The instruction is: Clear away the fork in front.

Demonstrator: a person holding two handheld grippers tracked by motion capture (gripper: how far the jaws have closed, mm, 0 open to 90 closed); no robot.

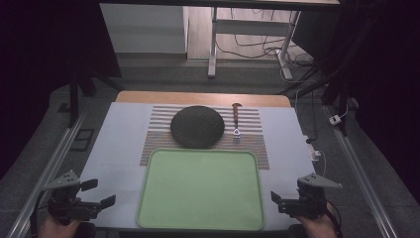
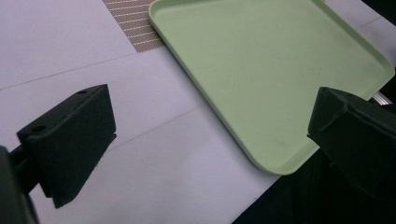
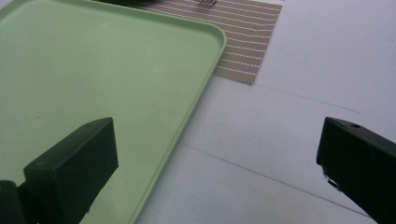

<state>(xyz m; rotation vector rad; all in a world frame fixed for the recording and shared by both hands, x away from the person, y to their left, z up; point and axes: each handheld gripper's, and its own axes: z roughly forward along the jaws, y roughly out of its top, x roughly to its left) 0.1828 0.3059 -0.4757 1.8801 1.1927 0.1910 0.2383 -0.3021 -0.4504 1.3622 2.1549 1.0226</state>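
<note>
Between my left gripper [image 1: 98,194] and right gripper [image 1: 277,198], both spread open and holding nothing, lies the green tray [image 1: 200,225]. Nothing is started, I judge; next I reach ahead for the fork [image 1: 236,119] beside the dark plate [image 1: 197,126].

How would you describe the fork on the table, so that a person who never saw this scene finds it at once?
Start at the green tray at the near edge of the table. Just behind it lies a striped placemat, which carries a round dark plate. The fork lies on the placemat, to the right of the plate, apart from it: the one thin, long thing there, prongs toward the tray.
</note>
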